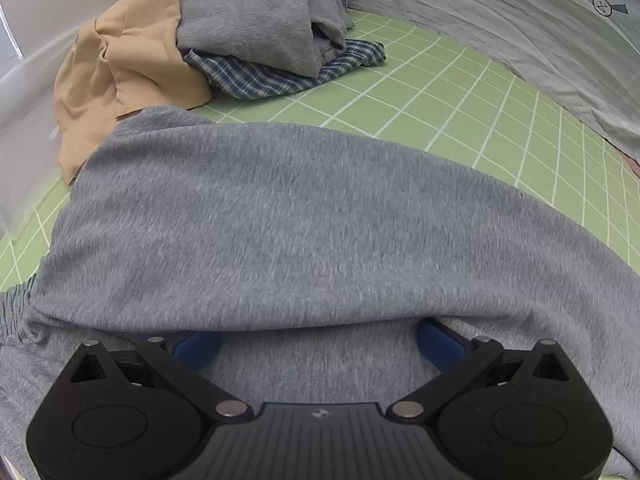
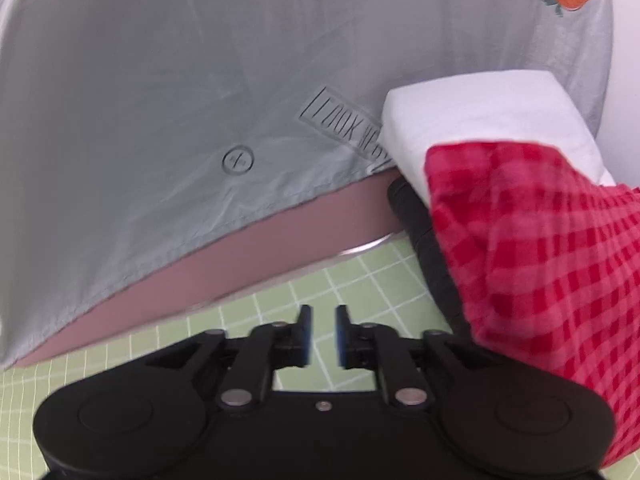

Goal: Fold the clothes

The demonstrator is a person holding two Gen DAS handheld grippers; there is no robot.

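A grey knit garment (image 1: 280,220) lies spread over the green grid mat (image 1: 460,92) and fills the lower part of the left wrist view. My left gripper (image 1: 318,344) is open, its blue pads (image 1: 198,350) wide apart, with the tips tucked under a fold of the grey fabric. My right gripper (image 2: 321,334) hovers over the mat (image 2: 248,320) with its fingers a narrow gap apart and nothing between them. A red checked cloth (image 2: 540,260) lies just right of it.
A pile of a tan cloth (image 1: 120,80), a grey garment (image 1: 260,16) and a blue plaid shirt (image 1: 272,76) sits at the back left. A pale grey shirt (image 2: 180,80) hangs behind. A white folded item (image 2: 480,116) rests on a dark one (image 2: 424,232).
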